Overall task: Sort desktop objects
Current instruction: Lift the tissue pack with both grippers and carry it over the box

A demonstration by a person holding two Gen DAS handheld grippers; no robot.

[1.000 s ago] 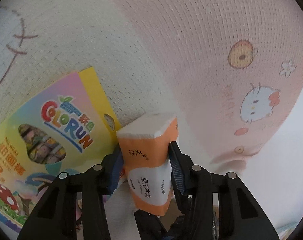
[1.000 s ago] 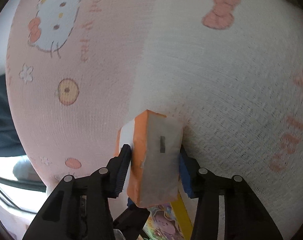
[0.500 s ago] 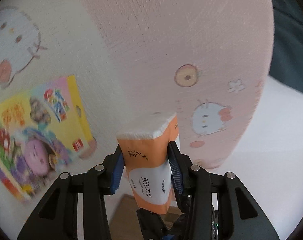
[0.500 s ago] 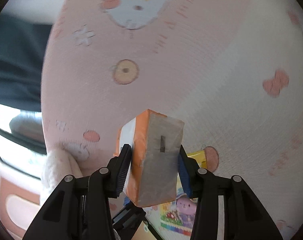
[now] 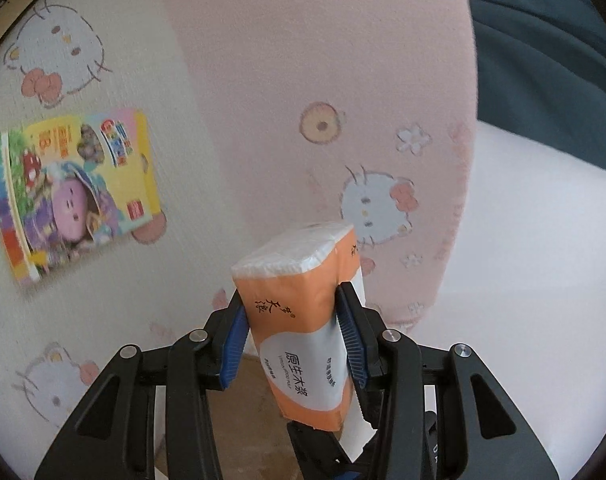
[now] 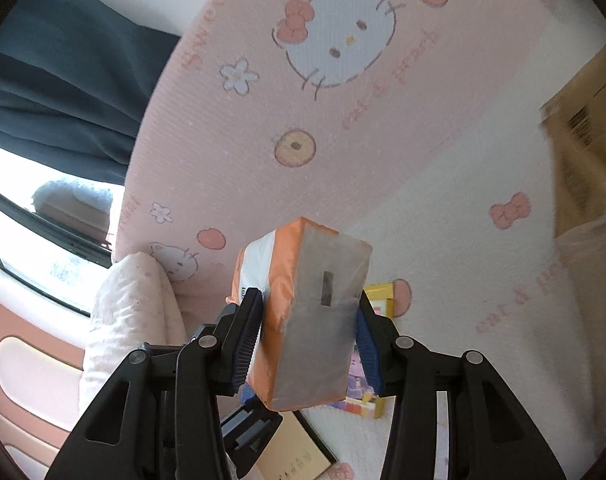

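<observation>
**Both tongs pinching tissue packs above the cat mat**

Right now the left tongs (image 5: 293, 330) pinch an orange and white tissue pack (image 5: 303, 320) across its sides, the blue pads (image 5: 235, 340) pressed into the wrapper, the pack standing up between them and tilted a little. The right tongs (image 6: 307, 336) likewise pinch a second tissue pack (image 6: 309, 320), its grey end face turned toward the camera and an orange side showing at the left. Both packs are held off the surface.

Beneath them lies a pink and white mat (image 5: 323, 60) printed with cartoon cats, bows and flowers. A colourful crayon box (image 5: 73, 196) lies flat on the white part of the mat, well to the left of the left pack; in the right view its yellow edge (image 6: 379, 296) peeks out just behind the held pack. A brown cardboard box (image 6: 583, 128), blurred, sits at the right edge. Dark cloth (image 6: 63, 92) hangs beyond the mat.
</observation>
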